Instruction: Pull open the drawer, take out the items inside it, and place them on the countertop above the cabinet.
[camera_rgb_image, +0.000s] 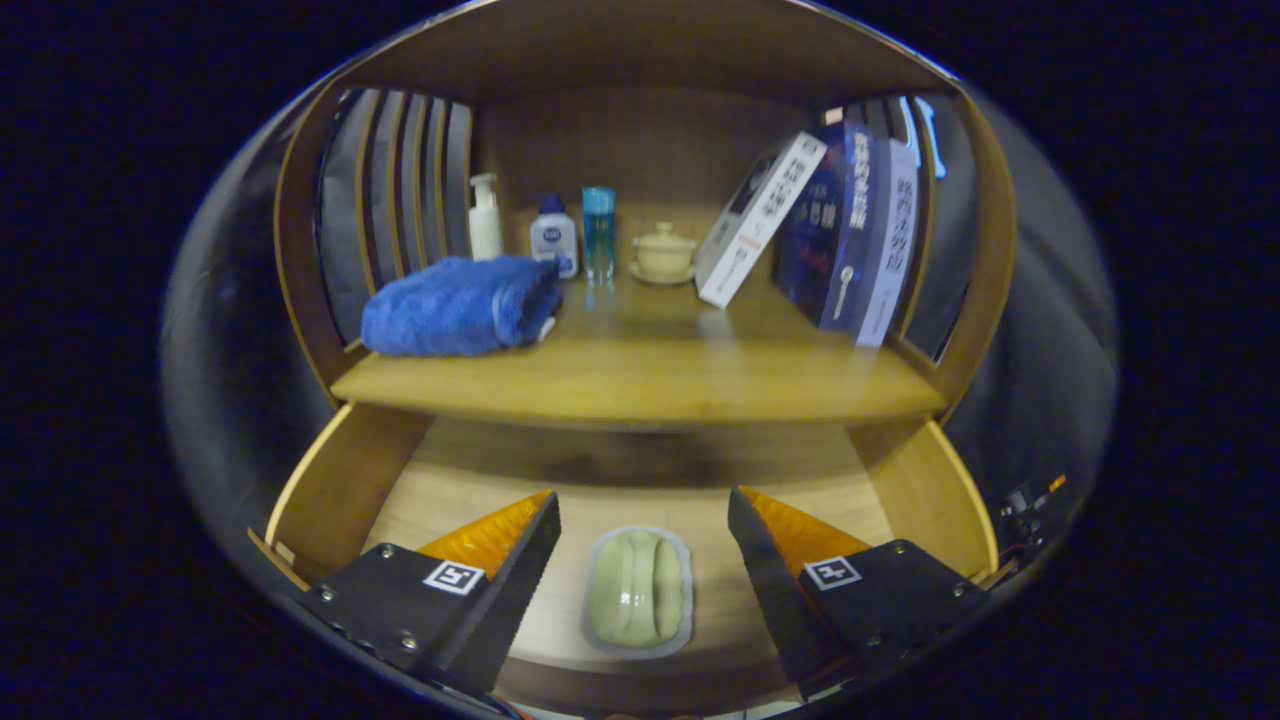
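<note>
Wooden cabinet w/ drawer (330, 490) pulled open; towel (455, 305) sits on desk (640, 375). My claw (640, 545) gapes over what's prob a soap dish (638, 592), not gripped yet.

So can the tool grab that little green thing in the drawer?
Probably yes. The drawer is pulled open, the tool is open, and the green thing lies between its fingers with nothing covering it.

**Count of things, shelf and drawer**

Gripper (640, 520): one, its two fingers spread wide apart, nothing pressed between them.
Open drawer (340, 480): one; in it one pale green packet (638, 592).
Countertop (640, 375): one blue towel (455, 305), three bottles (553, 238), one lidded cup (664, 250) on a saucer, about four books (850, 230), one leaning.
</note>
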